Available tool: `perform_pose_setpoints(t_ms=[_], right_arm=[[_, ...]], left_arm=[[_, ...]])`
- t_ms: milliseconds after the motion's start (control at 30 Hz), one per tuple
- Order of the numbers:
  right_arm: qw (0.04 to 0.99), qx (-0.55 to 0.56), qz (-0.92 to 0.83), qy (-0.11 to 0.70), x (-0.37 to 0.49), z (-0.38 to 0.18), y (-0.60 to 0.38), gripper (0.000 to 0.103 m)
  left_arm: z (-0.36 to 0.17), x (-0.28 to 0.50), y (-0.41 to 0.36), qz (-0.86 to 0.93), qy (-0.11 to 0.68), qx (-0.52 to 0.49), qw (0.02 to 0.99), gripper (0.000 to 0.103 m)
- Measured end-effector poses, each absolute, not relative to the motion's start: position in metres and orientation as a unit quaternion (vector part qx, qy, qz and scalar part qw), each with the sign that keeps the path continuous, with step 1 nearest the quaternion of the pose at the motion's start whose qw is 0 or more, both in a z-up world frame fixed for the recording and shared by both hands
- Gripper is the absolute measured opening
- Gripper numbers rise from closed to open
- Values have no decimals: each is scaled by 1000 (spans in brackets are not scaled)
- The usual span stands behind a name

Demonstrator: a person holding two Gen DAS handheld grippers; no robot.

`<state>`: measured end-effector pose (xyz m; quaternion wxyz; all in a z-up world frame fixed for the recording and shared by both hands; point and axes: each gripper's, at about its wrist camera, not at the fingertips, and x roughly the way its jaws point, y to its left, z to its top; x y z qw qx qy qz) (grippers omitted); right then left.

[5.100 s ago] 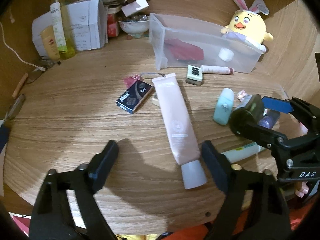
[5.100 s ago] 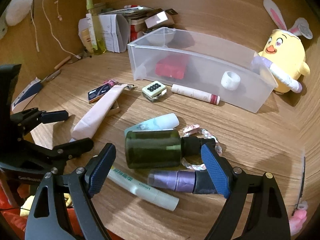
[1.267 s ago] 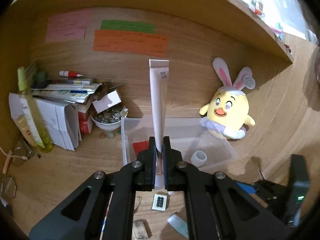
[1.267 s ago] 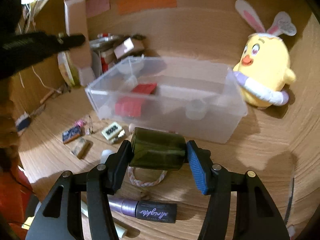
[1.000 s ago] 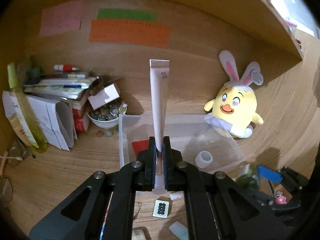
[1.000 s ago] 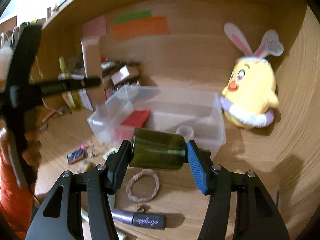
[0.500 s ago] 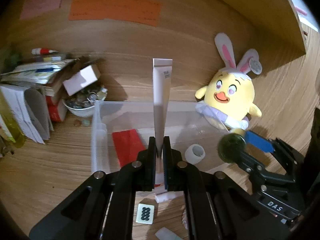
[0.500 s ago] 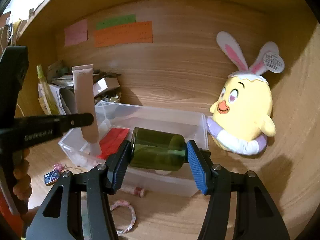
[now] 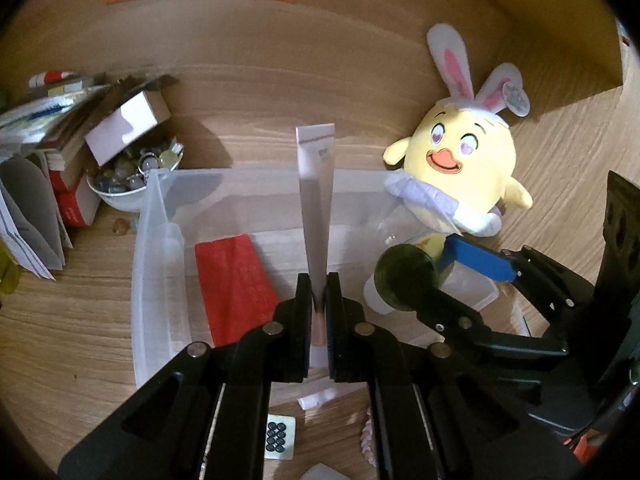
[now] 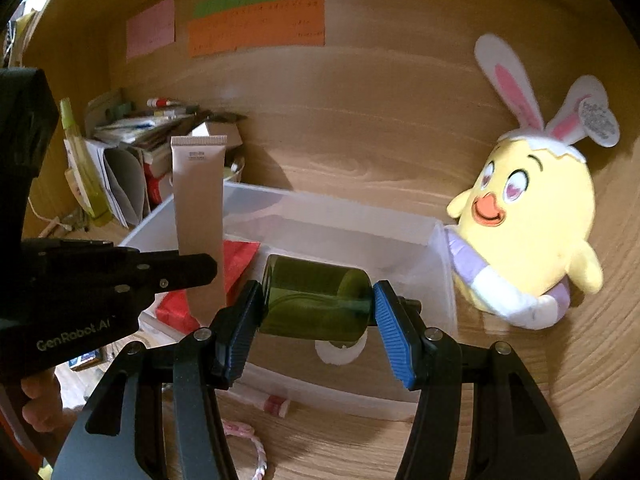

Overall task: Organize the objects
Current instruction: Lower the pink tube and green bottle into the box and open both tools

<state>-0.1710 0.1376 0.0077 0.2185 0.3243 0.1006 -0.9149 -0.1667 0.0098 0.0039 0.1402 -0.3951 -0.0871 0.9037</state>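
My left gripper (image 9: 318, 292) is shut on a long pink tube (image 9: 316, 200), held upright above the clear plastic bin (image 9: 156, 264); the tube also shows in the right wrist view (image 10: 198, 208). My right gripper (image 10: 318, 300) is shut on a dark green bottle (image 10: 316, 300), lying sideways between the blue pads over the bin's right part (image 10: 444, 280). The bottle and right gripper also show in the left wrist view (image 9: 408, 278). In the bin lie a red packet (image 9: 234, 284) and a white roll (image 10: 340, 354).
A yellow chick plush (image 9: 456, 172) with bunny ears stands right of the bin. A bowl of beads (image 9: 132, 176), a small box and stacked papers (image 9: 28, 204) stand to its left. In front lie a white tile with black dots (image 9: 280, 442), a lip tube (image 10: 272, 404) and a braided ring (image 10: 244, 436).
Both grippers have moved forward and lower over the bin. The right gripper with the bottle has come closer to the left gripper, above the white roll.
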Motion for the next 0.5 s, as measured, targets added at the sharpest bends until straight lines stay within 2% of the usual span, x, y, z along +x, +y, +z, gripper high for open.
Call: perform_pose_setpoints(t_ms=[233,300,367,500], right_arm=[[214,337,-910,112,-175,-4,133,53],[212,340,-909,115,-176,-6,132,53],[210,343,-908,116,-178,-8,133,53],[207,344,-908,120,-178,-11,133,54]], left_arm=[[-5,-175,-4,902,-101,-403,122,6],[-5,-175,-8,902,-103,-403,115,9],[-6,-176,-12,902,-105,-405,109,18],[-4,-171,-13,905,-95,-401,100,21]])
